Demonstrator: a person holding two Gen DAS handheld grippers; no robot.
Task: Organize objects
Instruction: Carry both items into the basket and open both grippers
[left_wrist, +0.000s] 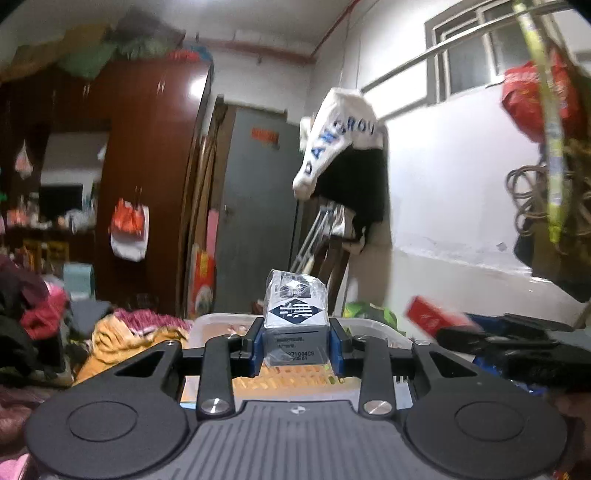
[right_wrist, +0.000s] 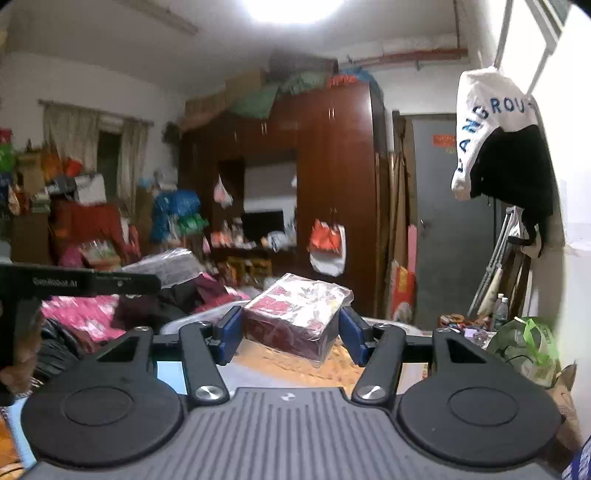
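In the left wrist view my left gripper (left_wrist: 296, 341) is shut on a small white and dark blue box (left_wrist: 295, 314) in clear wrap, held upright in the air between the blue pads (left_wrist: 258, 345). In the right wrist view my right gripper (right_wrist: 291, 330) is shut on a wider red box (right_wrist: 295, 315) with a flowered, cellophane-wrapped top, tilted and lifted. The same red box (left_wrist: 430, 315) shows blurred at the right of the left wrist view. A clear plastic bin (left_wrist: 218, 321) lies below and behind both grippers.
Heaps of clothes (right_wrist: 92, 317) cover the bed to the left. A dark wardrobe (right_wrist: 332, 166) and a grey door (left_wrist: 258, 206) stand behind. A white bag (left_wrist: 340, 140) hangs on the right wall. A green bag (right_wrist: 528, 343) and bottles (right_wrist: 500, 310) sit at the right.
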